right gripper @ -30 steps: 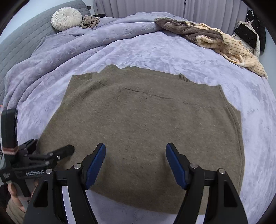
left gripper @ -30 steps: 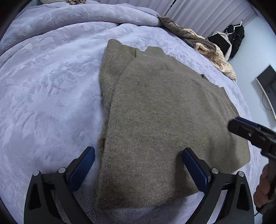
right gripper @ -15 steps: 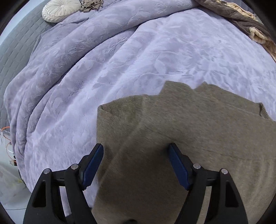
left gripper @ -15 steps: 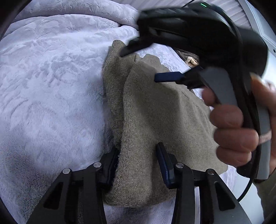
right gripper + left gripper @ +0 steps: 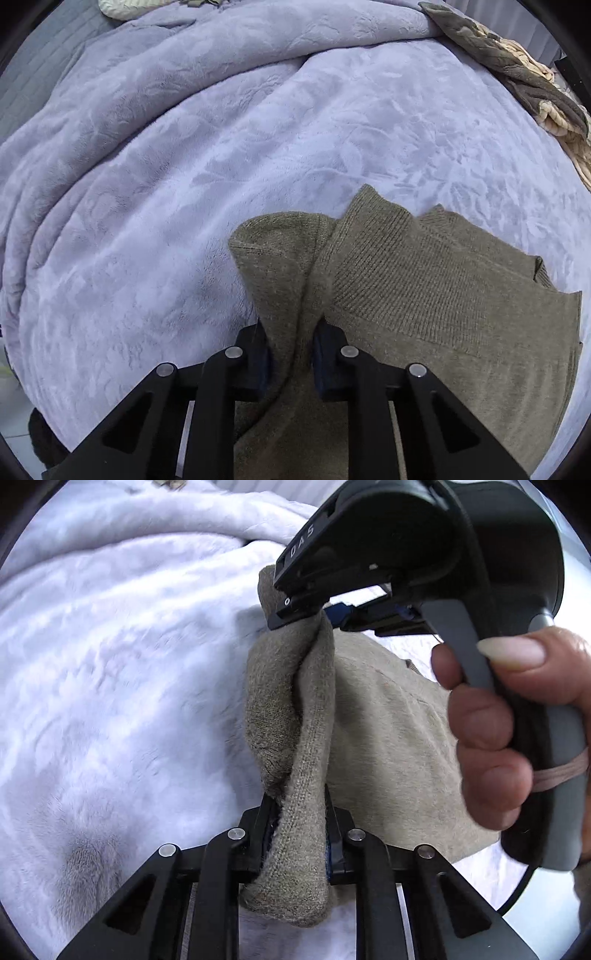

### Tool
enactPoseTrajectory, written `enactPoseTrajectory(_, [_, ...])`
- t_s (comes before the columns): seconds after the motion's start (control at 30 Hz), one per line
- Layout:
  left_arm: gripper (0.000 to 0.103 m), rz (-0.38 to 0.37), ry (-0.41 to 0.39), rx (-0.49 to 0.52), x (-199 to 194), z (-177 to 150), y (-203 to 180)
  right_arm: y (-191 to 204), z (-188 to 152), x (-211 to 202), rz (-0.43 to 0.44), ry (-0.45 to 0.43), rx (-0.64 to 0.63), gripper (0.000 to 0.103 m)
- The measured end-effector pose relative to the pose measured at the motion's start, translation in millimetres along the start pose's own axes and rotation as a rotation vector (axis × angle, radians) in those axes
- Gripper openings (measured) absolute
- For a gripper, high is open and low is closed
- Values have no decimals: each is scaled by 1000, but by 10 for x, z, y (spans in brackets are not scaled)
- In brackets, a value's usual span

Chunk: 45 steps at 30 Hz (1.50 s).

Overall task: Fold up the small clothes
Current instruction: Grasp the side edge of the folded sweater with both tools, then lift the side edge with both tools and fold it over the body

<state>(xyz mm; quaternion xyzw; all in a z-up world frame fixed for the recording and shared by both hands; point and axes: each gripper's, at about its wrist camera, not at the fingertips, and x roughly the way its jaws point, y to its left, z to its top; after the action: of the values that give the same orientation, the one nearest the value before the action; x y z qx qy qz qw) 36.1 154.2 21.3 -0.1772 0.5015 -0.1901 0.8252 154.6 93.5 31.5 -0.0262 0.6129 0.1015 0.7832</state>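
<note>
An olive-brown knitted garment [image 5: 384, 723] lies on the lilac blanket [image 5: 110, 686]. My left gripper [image 5: 299, 834] is shut on its near left edge, the cloth bunched between the pads. My right gripper [image 5: 325, 616] shows in the left wrist view, held by a hand, shut on the same edge farther up. In the right wrist view my right gripper [image 5: 291, 350] is shut on a pinched fold of the garment [image 5: 424, 295], which spreads to the right.
The lilac blanket [image 5: 221, 147] covers the bed and is rumpled at the back. A pile of brown and cream clothes [image 5: 535, 81] lies at the far right. A cream cushion [image 5: 125, 5] sits at the back left.
Both grippers have closed on the garment's left edge; a second ago both were open above it. The right gripper moved across to the left side, and the edge is now bunched up.
</note>
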Motion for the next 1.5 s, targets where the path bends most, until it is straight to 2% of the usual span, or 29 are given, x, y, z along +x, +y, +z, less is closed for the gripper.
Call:
enactPoseTrajectory(0.23, [21, 10, -12, 63, -109, 71, -363, -261, -69, -443, 123, -52, -29, 19])
enactPoseTrajectory(0.67, [21, 64, 3, 199, -124, 80, -1048, -1010, -210, -978, 250, -152, -15, 18])
enactPoseTrajectory(0.93, [21, 127, 32, 278, 44, 28, -1477, -1434, -329, -1105, 325, -185, -2, 18])
enactPoseTrajectory(1.5, [21, 212, 77, 375, 480, -42, -2070, -2157, -538, -1197, 392, -234, 34, 18])
